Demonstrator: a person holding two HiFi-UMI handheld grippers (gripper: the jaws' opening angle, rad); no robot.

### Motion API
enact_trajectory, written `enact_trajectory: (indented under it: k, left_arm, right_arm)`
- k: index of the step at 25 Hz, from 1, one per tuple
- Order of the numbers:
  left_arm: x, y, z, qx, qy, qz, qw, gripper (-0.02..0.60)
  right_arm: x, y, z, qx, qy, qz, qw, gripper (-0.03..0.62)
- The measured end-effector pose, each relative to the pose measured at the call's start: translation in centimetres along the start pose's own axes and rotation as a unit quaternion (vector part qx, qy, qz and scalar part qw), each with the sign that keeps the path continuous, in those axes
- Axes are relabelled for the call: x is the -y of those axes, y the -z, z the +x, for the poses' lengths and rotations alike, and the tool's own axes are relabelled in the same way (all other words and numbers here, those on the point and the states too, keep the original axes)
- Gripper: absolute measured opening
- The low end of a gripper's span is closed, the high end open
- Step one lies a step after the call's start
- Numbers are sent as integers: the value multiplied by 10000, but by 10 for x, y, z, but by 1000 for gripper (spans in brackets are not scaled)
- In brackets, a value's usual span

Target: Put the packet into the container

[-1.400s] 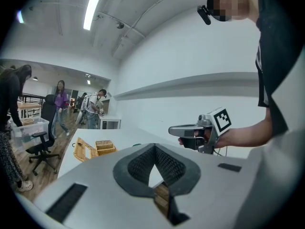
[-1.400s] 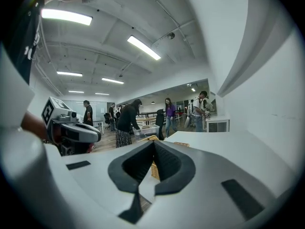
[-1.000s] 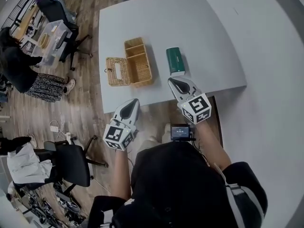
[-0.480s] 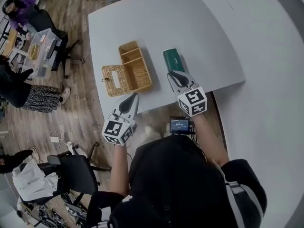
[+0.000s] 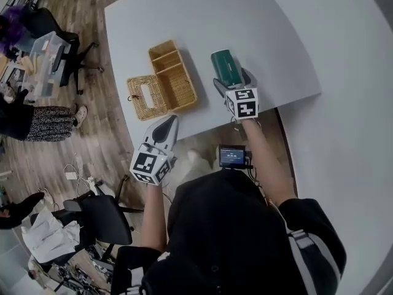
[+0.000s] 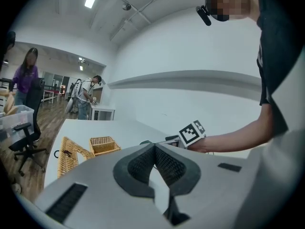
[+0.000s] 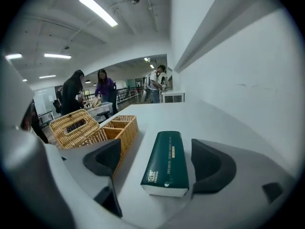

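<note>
White table (image 5: 276, 35) is bearing the green packet (image 7: 167, 163), lying lengthwise between the right gripper's (image 5: 231, 82) opening jaws, ungripped, beside the wicker container (image 5: 175, 82). Farther off, the left gripper (image 6: 155, 151) is hanging closed and empty.

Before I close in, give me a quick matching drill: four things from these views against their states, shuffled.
Things:
1 packet
2 wicker container
3 left claw
4 right claw

States:
A jaws together, empty
B lid swung open
C dark green, flat on the table
D straddling the packet

Pairs: 1-C, 2-B, 3-A, 4-D.
The right claw's jaws are opening, with the packet between them.
</note>
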State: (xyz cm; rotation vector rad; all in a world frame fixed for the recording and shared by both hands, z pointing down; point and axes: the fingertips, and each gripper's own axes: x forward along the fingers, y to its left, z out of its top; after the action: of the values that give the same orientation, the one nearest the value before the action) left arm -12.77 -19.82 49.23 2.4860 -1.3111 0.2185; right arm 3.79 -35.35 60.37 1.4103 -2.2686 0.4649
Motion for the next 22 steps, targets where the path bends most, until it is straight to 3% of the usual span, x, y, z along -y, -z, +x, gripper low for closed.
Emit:
enact_trajectory:
  k: [5, 10, 15, 22]
  left_arm:
    - [-8, 8, 8, -49, -3, -68, 10000, 3]
    - [-17, 7, 5, 3, 35, -181, 9998, 2]
    - [-20, -2, 9, 116, 124, -182, 9997, 3]
    - [-21, -3, 6, 99, 40, -203, 9997, 3]
  right_arm:
    - [18, 13, 52, -856, 110, 71, 9962, 448]
    - [25, 24, 81, -1782, 220, -273, 9834, 454]
    - [29, 39, 97, -2283, 283, -392, 9724, 453]
    - [27, 60, 105, -2686, 152, 60, 9631, 451]
